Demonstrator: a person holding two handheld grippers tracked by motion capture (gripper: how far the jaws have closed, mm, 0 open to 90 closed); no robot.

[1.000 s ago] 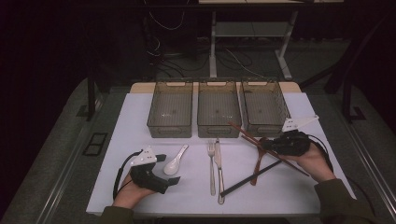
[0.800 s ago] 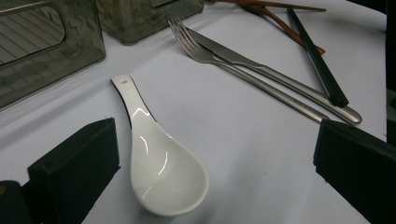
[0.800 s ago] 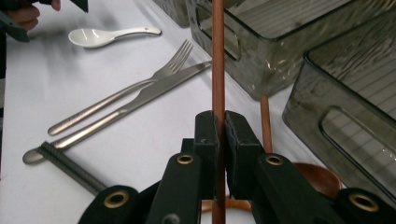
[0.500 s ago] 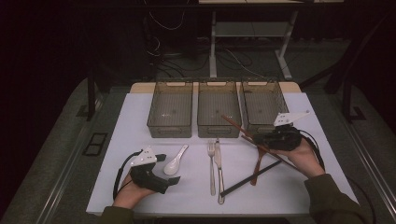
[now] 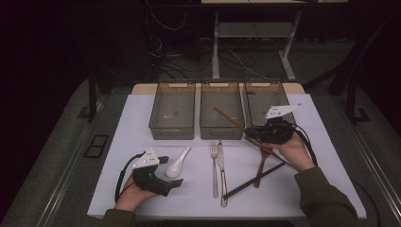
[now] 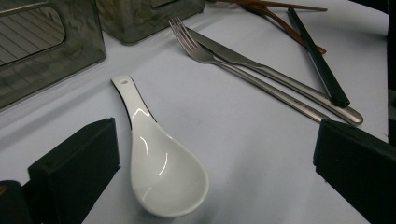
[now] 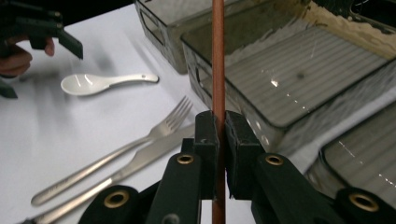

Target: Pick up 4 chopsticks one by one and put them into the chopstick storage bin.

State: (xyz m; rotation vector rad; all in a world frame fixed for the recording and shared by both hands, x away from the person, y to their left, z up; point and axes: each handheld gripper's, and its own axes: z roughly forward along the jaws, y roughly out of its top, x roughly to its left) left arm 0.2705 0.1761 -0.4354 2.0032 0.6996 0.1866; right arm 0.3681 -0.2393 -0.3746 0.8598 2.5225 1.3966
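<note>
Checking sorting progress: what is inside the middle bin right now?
The middle bin shows a bare ribbed floor. The brown chopstick clamped in the right gripper slants over its front rim, its tip above the floor. The near wall hides the floor's front strip.

Place: a lab or a test room made for recording, not a home or a kitchen.
Surface: a white surface (image 5: pixel 142 123) stands alone in the middle of a dark room, lit from above.
Floor: grey carpet (image 5: pixel 61 156) around it, with a dark floor plate (image 5: pixel 96 145) at the left.
Background: loose cables (image 5: pixel 163 45) hang and lie behind, near the metal legs of a desk (image 5: pixel 215 52).
Layout: three equal clear bins (image 5: pixel 172 127) stand in one row, and the cutlery (image 5: pixel 218 165) lies in order before them, like a prepared setup.
Equipment: the person holds a tool (image 5: pixel 153 176) with a cable and a grey marker plate.
</note>
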